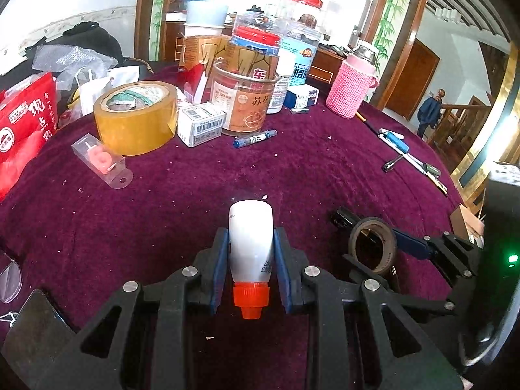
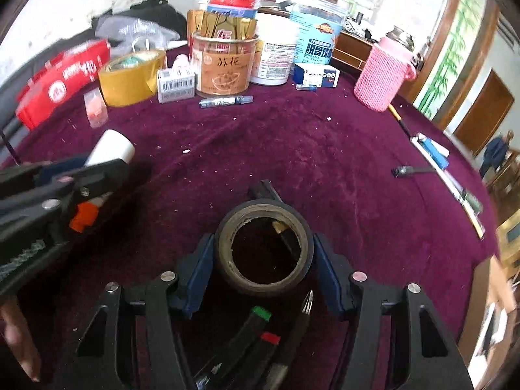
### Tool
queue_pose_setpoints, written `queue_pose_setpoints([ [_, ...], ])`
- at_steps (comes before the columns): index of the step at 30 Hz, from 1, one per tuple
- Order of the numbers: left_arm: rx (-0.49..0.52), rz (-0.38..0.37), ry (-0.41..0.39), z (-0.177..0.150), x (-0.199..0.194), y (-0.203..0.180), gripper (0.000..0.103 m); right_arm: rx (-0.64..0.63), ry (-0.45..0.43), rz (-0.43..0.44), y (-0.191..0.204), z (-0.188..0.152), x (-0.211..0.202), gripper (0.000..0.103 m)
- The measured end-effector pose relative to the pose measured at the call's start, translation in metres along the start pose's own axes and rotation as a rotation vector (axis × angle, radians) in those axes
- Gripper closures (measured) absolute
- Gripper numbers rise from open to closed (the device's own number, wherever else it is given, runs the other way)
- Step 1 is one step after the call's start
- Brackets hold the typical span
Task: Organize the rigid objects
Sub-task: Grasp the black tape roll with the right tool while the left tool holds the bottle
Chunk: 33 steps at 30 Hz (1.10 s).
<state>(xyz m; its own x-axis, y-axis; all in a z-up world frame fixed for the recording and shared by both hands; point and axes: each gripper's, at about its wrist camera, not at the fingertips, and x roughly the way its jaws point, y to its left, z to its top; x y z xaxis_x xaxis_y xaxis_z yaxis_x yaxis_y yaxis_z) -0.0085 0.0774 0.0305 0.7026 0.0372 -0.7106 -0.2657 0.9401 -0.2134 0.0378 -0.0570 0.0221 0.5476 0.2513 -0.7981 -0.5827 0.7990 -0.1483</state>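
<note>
A white bottle (image 1: 250,221) with an orange cap lies between the blue pads of my left gripper (image 1: 251,237), which is shut on it, cap toward the camera, above the purple tablecloth (image 1: 195,201). In the right wrist view the same bottle (image 2: 113,148) and left gripper (image 2: 94,162) show at the left edge. My right gripper (image 2: 264,239) has both pads against the sides of a black tape roll (image 2: 264,210) held on edge. From the left wrist view the roll (image 1: 372,221) and right gripper (image 1: 373,230) sit low at the right.
At the back stand a yellow tape roll (image 1: 136,117), a small barcode box (image 1: 201,125), jars (image 1: 243,97) and a pink-sleeved flask (image 1: 352,87). A blue marker (image 1: 255,138) lies before them. Pens (image 1: 409,159) line the right edge. Capped markers (image 2: 260,315) lie under the right gripper.
</note>
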Motion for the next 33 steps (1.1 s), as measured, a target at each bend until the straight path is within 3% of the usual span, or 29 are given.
queue_pose_setpoints([
  [5, 0.051, -0.002, -0.029, -0.003, -0.005, -0.012, 0.078, 0.091, -0.074, 0.06, -0.015, -0.018, -0.038, 0.049],
  [10, 0.178, -0.018, -0.091, -0.01, -0.017, -0.04, 0.078, 0.168, -0.158, 0.09, -0.03, -0.051, -0.079, 0.049],
  [19, 0.38, -0.002, -0.238, -0.028, -0.043, -0.08, 0.078, 0.326, -0.175, 0.103, -0.061, -0.093, -0.091, 0.049],
  [33, 0.441, 0.052, -0.34, -0.037, -0.059, -0.095, 0.078, 0.357, -0.181, 0.088, -0.063, -0.113, -0.104, 0.049],
])
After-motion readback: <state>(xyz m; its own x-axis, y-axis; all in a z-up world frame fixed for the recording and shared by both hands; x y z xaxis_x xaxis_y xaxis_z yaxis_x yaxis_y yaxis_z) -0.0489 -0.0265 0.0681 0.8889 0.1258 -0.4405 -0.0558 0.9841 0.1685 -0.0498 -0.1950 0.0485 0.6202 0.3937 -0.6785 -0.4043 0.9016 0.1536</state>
